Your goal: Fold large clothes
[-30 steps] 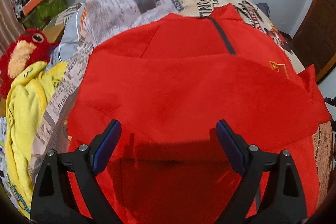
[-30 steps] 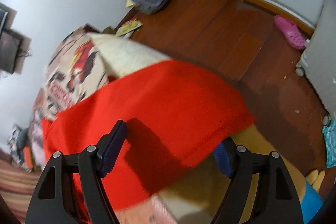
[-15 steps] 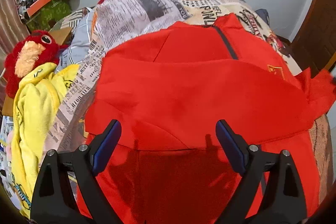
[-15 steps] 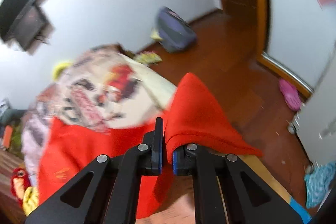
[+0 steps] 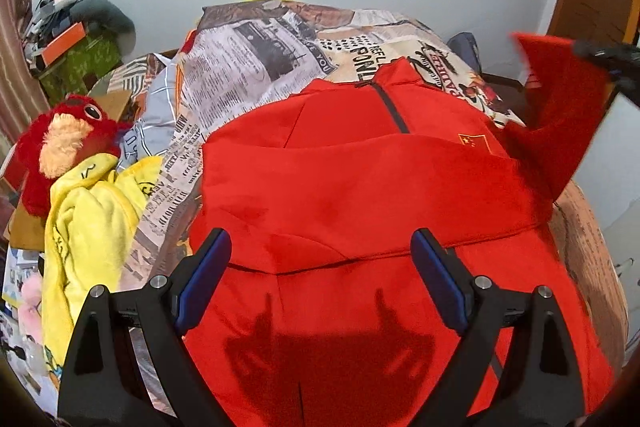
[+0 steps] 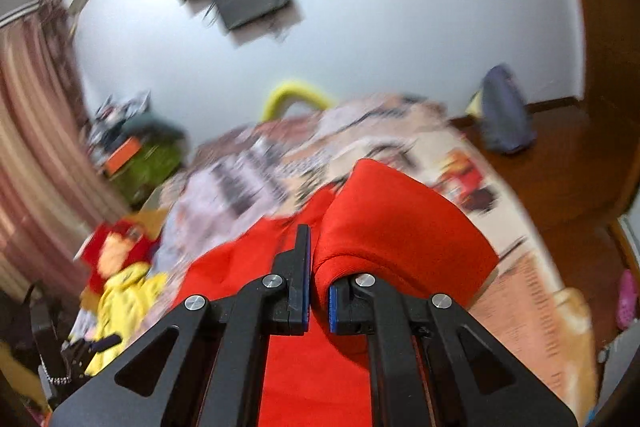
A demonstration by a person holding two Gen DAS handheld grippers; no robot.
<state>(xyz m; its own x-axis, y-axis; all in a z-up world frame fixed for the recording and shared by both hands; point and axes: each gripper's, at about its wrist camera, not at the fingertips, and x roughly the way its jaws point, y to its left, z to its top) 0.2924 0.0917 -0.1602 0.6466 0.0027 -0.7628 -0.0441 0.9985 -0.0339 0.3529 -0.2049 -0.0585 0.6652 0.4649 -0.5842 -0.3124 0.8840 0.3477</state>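
A large red zip jacket point(image 5: 360, 187) lies spread on the bed with one sleeve folded across its chest. My left gripper point(image 5: 320, 275) is open and empty, hovering above the jacket's lower half. My right gripper point(image 6: 318, 301) is shut on the jacket's other red sleeve point(image 6: 392, 227) and holds it lifted above the bed. In the left wrist view that lifted sleeve point(image 5: 560, 107) hangs at the far right with the right gripper's black tip point(image 5: 608, 57) on it.
The bed has a newspaper-print cover point(image 5: 260, 67). A yellow garment point(image 5: 88, 219) and a red plush toy point(image 5: 68, 143) lie at its left edge. Cluttered boxes point(image 5: 72, 51) stand by the wall. A blue-grey bag point(image 6: 504, 115) sits on the wooden floor.
My right gripper closed on the red sleeve at the bed's edge and lifted it up and over toward the jacket. My left gripper stayed open and drew back and up slightly.
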